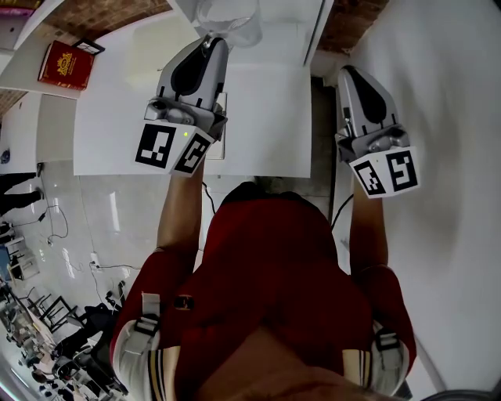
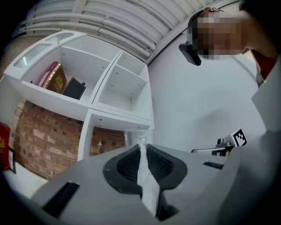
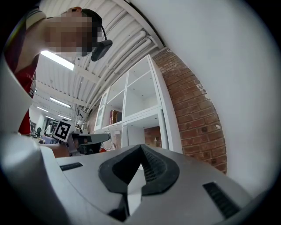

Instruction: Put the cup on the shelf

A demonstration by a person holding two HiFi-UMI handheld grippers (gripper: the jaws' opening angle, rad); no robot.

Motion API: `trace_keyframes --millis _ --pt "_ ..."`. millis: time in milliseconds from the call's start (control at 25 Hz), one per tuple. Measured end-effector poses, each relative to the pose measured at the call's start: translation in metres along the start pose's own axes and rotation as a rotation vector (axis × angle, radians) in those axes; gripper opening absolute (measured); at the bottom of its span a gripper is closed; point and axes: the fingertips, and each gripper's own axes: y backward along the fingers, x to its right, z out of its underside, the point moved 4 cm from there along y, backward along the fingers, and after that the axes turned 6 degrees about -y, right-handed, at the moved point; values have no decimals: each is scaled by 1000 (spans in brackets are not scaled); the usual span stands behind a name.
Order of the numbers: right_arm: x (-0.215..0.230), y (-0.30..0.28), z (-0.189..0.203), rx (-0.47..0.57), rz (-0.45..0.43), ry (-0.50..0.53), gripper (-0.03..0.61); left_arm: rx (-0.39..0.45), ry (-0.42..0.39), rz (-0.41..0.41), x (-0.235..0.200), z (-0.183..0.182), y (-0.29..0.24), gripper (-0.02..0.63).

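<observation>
White shelf (image 2: 90,107) compartments lie straight ahead of the clear cup (image 1: 227,19), which the left gripper (image 1: 212,39) clamps by its wall, while the right gripper (image 1: 347,72) alongside is closed on nothing.

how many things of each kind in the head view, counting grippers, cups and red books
grippers: 2, the left gripper and the right gripper
clear cup: 1
red book: 1
total: 4
</observation>
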Motion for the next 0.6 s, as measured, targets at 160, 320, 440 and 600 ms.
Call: trace_keyframes --millis 160,320,440,600 --pt "5 -9 -1 6 28 2 -3 -9 3 23 -12 6 -16 37" --pt "10 -18 -4 14 53 7 -3 -17 12 43 -24 11 -32 37" --pt "13 -23 -5 19 70 13 -3 -22 20 55 -32 16 -44 37" --pt "19 -26 -5 19 93 19 -3 -28 20 69 -40 22 -61 37"
